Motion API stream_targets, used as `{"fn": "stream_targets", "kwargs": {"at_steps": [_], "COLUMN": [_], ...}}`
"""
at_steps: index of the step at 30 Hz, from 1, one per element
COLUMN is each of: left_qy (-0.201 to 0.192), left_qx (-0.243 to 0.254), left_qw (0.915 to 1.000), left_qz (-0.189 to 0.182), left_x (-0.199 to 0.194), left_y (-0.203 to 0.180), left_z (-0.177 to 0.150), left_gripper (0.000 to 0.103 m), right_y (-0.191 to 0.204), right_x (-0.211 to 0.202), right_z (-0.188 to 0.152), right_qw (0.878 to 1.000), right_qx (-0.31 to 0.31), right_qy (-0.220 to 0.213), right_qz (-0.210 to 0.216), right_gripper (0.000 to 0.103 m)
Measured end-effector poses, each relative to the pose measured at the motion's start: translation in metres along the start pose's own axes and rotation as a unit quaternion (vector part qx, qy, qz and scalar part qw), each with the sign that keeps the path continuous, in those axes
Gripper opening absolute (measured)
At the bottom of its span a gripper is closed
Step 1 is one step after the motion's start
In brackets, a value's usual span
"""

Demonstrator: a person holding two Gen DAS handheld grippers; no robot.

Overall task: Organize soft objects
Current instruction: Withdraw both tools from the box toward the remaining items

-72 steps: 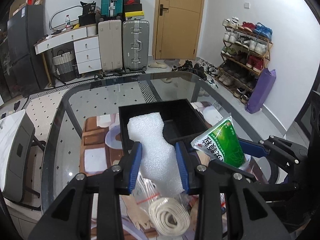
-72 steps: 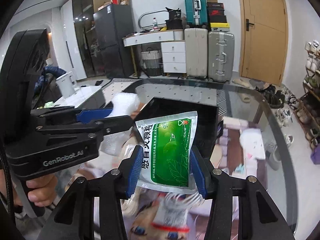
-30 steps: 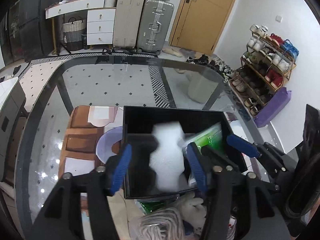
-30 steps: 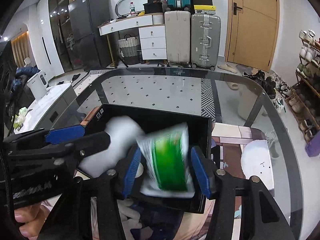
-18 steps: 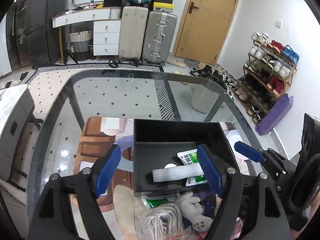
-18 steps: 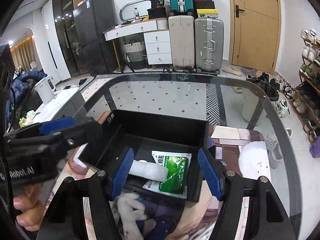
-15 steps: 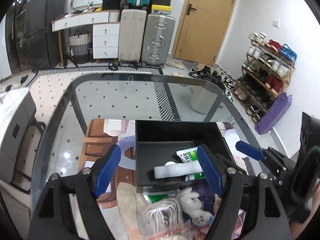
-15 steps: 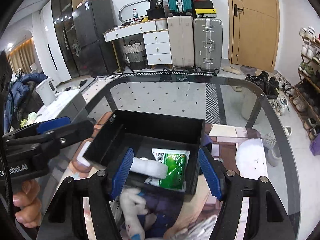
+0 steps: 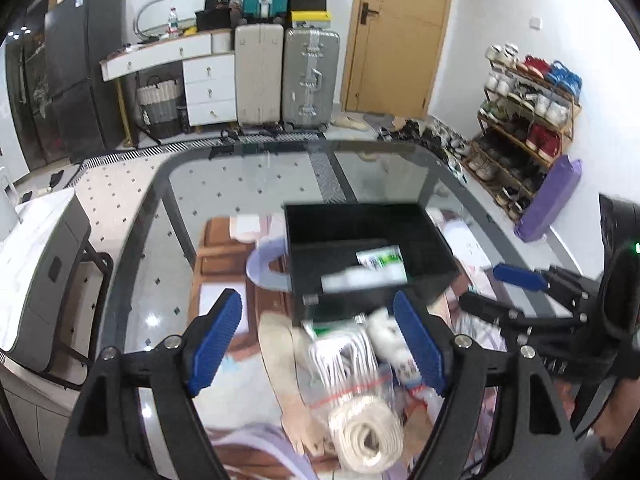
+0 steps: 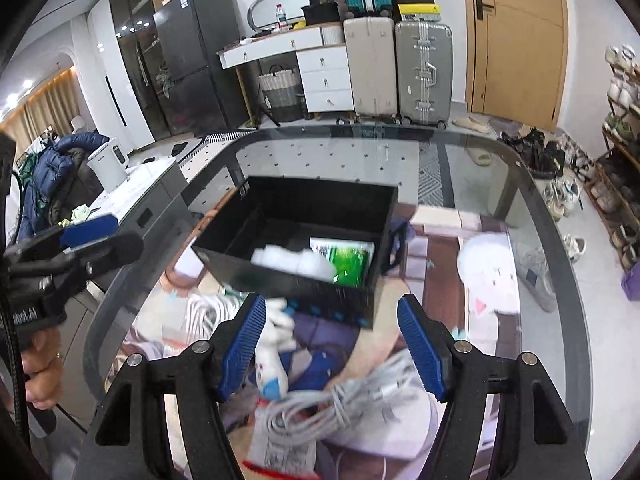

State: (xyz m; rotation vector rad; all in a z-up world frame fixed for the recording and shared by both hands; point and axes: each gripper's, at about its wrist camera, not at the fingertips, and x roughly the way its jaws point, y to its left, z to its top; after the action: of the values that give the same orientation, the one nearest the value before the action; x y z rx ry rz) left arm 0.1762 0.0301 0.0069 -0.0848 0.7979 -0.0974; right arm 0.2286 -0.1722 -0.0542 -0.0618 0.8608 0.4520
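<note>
A black open box point(image 9: 320, 220) point(image 10: 320, 196) stands on the glass table. In it lie a white foam piece point(image 10: 294, 259) point(image 9: 352, 280) and a green-and-white packet point(image 10: 348, 258) point(image 9: 382, 260). My left gripper point(image 9: 318, 340) is open and empty, held above a bagged coil of white rope point(image 9: 368, 436) and a small white plush toy point(image 9: 386, 336) in front of the box. My right gripper point(image 10: 332, 344) is open and empty above a white plush toy point(image 10: 272, 344) and a bundle of grey cable point(image 10: 340, 400).
The glass table's rim point(image 10: 560, 240) curves round to the right. A beige cloth strip point(image 9: 280, 352) lies left of the rope. Chairs and a floor mat show through the glass. The other hand-held gripper shows at each view's edge point(image 9: 560, 300) point(image 10: 60, 256).
Both grippers let go of the foam piece and the packet, which now lie in the box. Both then drew back from the box, so the pile in front of it fills more of each view.
</note>
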Motion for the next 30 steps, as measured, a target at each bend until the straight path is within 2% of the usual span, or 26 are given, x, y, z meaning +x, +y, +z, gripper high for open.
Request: {"fn": "stream_targets", "kwargs": {"at_steps": [5,9,19,25,30], "left_qy": [0.023,0.058,0.116,0.13,0.145], "left_qx": [0.015,0.047,0.077,0.089,0.08], "left_qw": [0.9996,0.9968,0.9902,0.9875,0.9861], "left_qz": [-0.005,-0.027,-0.018,-0.009,-0.005], "left_x": [0.002,0.01,0.026,0.035,0.043], "left_y": [-0.007,-0.019,-0.038,-0.047,-0.041], "left_z": [-0.018,-0.032,-0.071,-0.079,-0.082], "left_gripper": [0.079,0.079,0.079,0.079,0.079], "right_y": [-0.006,-0.012,-0.023,-0.025,-0.018], "right_x": [0.005,0.008,0.026,0.042,0.044], "right_z": [-0.015,-0.022,-0.044,-0.049,-0.048], "right_qw": [0.999,0.999,0.995,0.992,0.993], "right_qx": [0.0,0.008,0.023,0.051,0.039], "right_qy": [0.033,0.048,0.091,0.118,0.107], "right_qz": [-0.018,-0.017,-0.025,-0.002,0.007], "right_gripper": [0.07,0.07,0.072,0.074,0.074]}}
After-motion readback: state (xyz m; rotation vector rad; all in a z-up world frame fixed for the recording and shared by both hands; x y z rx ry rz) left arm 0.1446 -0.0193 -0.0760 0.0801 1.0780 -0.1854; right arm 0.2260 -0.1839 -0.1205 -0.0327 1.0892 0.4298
